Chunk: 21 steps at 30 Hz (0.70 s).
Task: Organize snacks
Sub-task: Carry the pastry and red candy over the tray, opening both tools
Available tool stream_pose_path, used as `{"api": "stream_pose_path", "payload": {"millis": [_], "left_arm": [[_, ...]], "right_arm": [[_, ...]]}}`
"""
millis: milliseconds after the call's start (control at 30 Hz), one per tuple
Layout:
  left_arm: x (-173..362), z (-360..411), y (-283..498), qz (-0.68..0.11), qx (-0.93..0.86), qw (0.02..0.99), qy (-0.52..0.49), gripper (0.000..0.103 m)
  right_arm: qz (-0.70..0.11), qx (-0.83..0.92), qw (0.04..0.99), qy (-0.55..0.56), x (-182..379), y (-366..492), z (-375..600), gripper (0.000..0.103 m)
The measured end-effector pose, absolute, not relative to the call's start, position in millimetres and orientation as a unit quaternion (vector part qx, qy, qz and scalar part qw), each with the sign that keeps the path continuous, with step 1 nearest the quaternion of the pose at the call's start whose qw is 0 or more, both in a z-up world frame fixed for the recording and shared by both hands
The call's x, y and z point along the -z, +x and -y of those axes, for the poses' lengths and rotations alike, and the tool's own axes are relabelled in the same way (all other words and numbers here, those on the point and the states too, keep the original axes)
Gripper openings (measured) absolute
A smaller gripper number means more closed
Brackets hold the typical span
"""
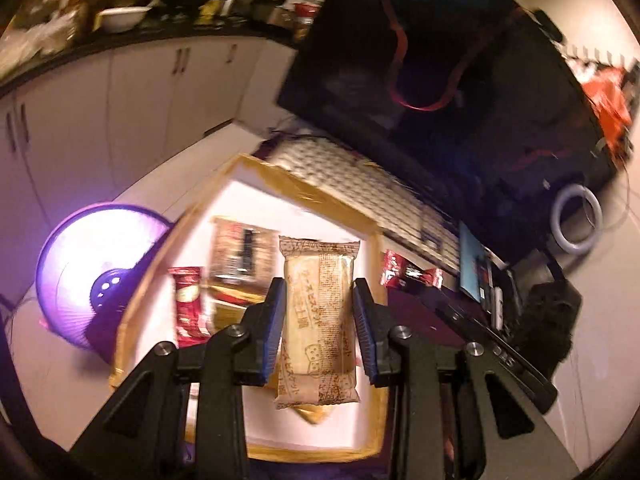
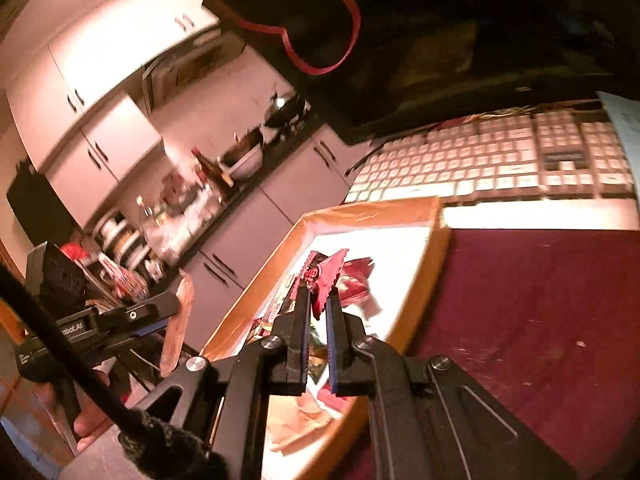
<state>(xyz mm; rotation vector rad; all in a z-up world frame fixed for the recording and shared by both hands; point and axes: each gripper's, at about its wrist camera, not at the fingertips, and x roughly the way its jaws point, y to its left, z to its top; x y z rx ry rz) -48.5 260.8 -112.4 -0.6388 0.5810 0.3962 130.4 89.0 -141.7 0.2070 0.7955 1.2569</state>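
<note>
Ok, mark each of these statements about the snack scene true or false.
1. The left hand-held gripper holds a beige biscuit pack. True.
2. The right hand-held gripper stands wide open and empty. False: it is shut on a red wrapper.
3. A white keyboard lies beyond the tray. True.
4. The tray holds no snacks. False: a red snack pack and others lie in it.

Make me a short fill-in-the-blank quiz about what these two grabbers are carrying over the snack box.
1. The left gripper holds a beige ____ packet.
2. The right gripper pinches a wrapper coloured ____.
3. Below both lies a shallow box with a ____ floor.
4. Beyond the box sits a computer ____.

Missing words: biscuit; red; white; keyboard
</note>
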Motion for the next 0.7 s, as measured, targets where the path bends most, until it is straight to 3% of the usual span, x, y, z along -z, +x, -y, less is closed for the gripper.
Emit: {"api": "stream_pose_path", "payload": {"millis": [367,700], "left_arm": [[129.3,-352.4,44.0,-0.341,-0.214,0.866,-0.295,0.035],[166.3,-375.4,118.1,-0.423,-0.248,0.836,-0.247,0.035]], "right_arm": [[-0.428,-0.501,0.751,0.036,155.5,177.1,-170.7,0.005],[-0.441,-0.484,0.755,-0.002,178.2,179.0,-187.4,0.008]]}}
